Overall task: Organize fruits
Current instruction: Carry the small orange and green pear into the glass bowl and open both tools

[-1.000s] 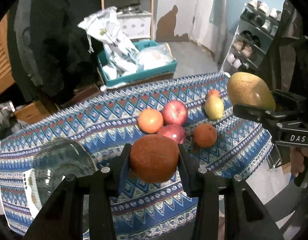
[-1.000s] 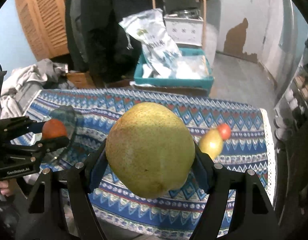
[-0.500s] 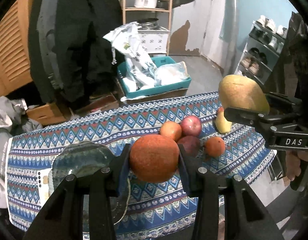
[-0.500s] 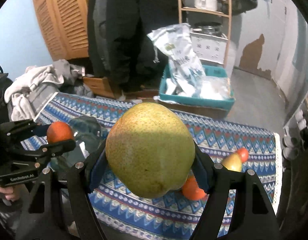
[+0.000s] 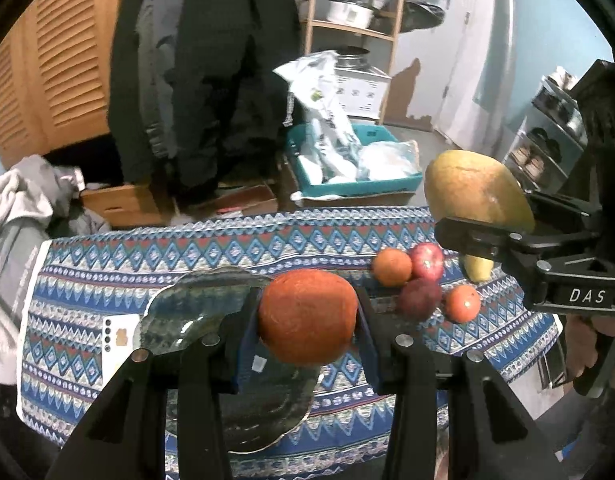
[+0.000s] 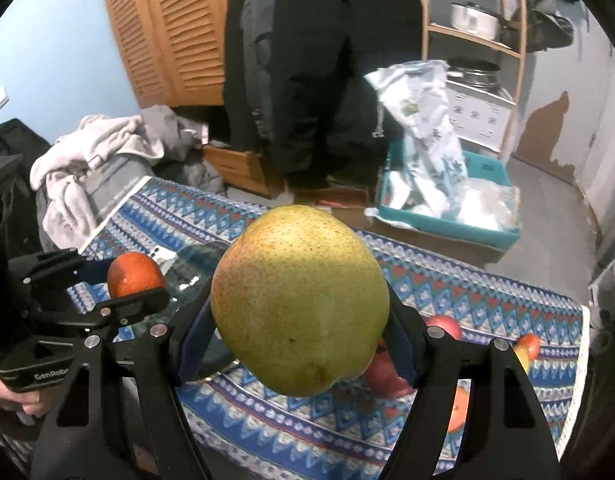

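Note:
My left gripper (image 5: 307, 316) is shut on an orange (image 5: 307, 314) and holds it above a glass plate (image 5: 195, 312) on the patterned tablecloth (image 5: 227, 248). My right gripper (image 6: 299, 320) is shut on a large yellow-green pear (image 6: 299, 300), held in the air over the table; the pear also shows at the right of the left wrist view (image 5: 475, 188). On the cloth lie an orange (image 5: 391, 267), two red apples (image 5: 427, 260) (image 5: 420, 298), another orange (image 5: 462, 303) and a small pear (image 5: 477, 268) partly hidden by the right gripper.
A phone (image 5: 117, 344) lies left of the plate. Behind the table stand a teal crate (image 5: 359, 176) with bags, a wooden shelf (image 5: 355, 28), dark hanging clothes (image 5: 211, 72) and a pile of laundry (image 5: 19, 200). A shoe rack (image 5: 547, 140) stands at the right.
Both grippers have pulled back and to the left with their fruits. The plate now lies under the left gripper and the loose fruits look farther off to the right.

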Demonstrator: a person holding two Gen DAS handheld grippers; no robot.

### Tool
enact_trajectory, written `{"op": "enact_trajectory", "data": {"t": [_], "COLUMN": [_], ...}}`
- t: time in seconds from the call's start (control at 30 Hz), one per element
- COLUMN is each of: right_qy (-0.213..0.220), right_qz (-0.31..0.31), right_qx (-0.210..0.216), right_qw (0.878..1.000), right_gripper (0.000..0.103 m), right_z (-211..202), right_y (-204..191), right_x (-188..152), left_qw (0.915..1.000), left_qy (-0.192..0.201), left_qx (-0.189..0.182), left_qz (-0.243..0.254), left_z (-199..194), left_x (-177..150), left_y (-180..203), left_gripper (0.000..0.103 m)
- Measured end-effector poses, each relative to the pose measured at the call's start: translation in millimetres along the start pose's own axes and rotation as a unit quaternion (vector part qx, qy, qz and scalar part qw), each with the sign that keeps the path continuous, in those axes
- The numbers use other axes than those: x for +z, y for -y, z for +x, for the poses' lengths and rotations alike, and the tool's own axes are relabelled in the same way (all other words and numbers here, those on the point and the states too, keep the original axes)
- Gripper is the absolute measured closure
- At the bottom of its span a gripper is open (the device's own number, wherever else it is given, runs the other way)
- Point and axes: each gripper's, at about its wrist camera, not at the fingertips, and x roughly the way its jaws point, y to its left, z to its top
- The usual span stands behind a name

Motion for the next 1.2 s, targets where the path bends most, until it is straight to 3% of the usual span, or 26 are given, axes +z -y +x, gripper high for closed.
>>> {"op": "enact_trajectory", "data": {"t": [0.43, 0.77, 0.87, 1.2], "right_qy": [-0.046, -0.108, -0.127, -0.185], "right_qz": [-0.014, -0.013, -0.016, -0.023], "right_qx": [0.036, 0.054, 0.056, 0.062], "right_qw": [0.998, 0.993, 0.990, 0.981], "right_gripper": [0.028, 0.028, 0.028, 0.028], "right_z": [64, 129, 147, 193], "right_y": [-49, -71, -76, -85], "right_x": [15, 7, 1, -28], "left_qw": [0.9980, 0.9907, 0.9871, 0.9799], "left_qy": [-0.018, -0.073, -0.093, -0.140], "left_qx": [0.034, 0.070, 0.065, 0.074], "left_qz": [-0.051, -0.091, -0.112, -0.121], "left_z": [11, 50, 62, 91], "left_x": [-17, -49, -60, -80], "left_y": [-61, -110, -122, -130], "left_gripper": [0.059, 0.059, 0.059, 0.058]}}
